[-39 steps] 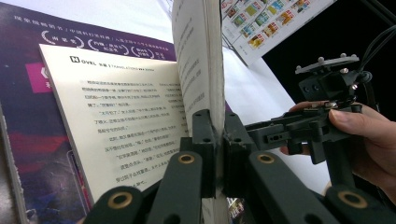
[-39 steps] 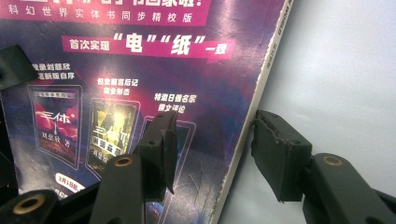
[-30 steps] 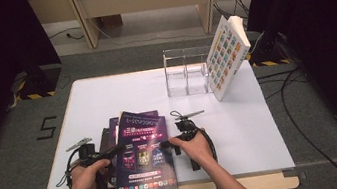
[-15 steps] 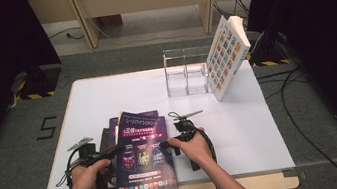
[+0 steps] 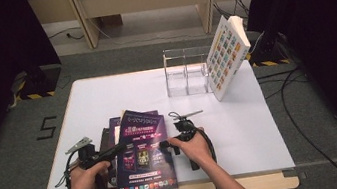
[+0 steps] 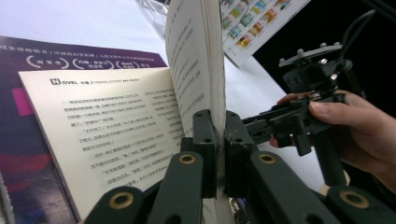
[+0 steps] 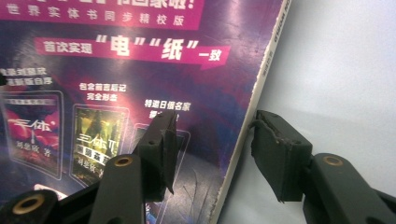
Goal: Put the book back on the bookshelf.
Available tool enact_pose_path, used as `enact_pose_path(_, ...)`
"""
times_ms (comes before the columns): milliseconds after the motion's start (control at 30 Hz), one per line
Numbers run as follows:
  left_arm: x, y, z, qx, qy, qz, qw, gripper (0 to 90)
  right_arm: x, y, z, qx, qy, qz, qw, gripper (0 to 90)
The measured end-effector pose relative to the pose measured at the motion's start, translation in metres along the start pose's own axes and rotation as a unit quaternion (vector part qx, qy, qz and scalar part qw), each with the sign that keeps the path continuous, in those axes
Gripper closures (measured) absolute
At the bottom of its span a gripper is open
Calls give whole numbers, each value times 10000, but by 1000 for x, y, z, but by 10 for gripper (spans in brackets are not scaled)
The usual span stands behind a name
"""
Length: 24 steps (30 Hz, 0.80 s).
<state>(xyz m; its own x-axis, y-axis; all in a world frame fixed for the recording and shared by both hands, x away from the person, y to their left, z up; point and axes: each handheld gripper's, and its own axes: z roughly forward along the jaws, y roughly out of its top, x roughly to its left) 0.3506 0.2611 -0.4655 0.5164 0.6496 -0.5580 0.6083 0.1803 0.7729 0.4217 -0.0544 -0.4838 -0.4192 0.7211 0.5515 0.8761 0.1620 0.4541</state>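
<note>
A purple book (image 5: 145,153) is held up over the front of the white table (image 5: 242,129). My left gripper (image 5: 124,145) comes in from its left. In the left gripper view that gripper (image 6: 218,123) is shut on a sheaf of the book's pages (image 6: 196,56), which stand upright beside an open text page (image 6: 107,121). My right gripper (image 5: 163,145) sits at the book's right edge. In the right gripper view its jaws (image 7: 214,121) straddle the spine edge of the cover (image 7: 116,70). They have just opened a little, and a gap shows at the right pad.
More books (image 5: 106,134) lie under the purple one at the table's front left. A clear plastic rack (image 5: 184,72) stands at the back, with a colourful picture book (image 5: 227,55) leaning on its right side. The person's right hand (image 6: 355,126) holds the right gripper.
</note>
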Motion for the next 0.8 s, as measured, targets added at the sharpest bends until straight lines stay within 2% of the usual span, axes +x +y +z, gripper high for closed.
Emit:
enact_pose_path(200, -2, 1, -1, -38, -65, 66, 9999, 858, -3, 0, 0, -27, 119, -1, 9999, 477)
enact_pose_path(333, -3, 1, -2, -59, -98, 46, 9999, 858, -6, 1, 1, -45, 277, 94, 9996, 474)
enact_pose_path(467, -2, 1, -2, -67, -103, 31, 9999, 858, -6, 1, 2, -79, 289, 66, 9995, 474)
enact_pose_path(567, 0, -1, -1, -32, -58, 39, 10000, 858, -6, 1, 3, -75, 321, 91, 9994, 521)
enact_pose_path(600, 1, -2, 0, -16, -30, 23, 10000, 858, -6, 1, 4, -33, 434, 220, 9988, 511)
enact_pose_path(733, 7, -5, 0, 23, 51, -90, 9999, 857, -5, 0, 5, -45, 351, 173, 9992, 561)
enact_pose_path(800, 9, -6, 1, 71, 170, -165, 9997, 856, -5, 0, 4, -34, 330, 264, 9991, 578)
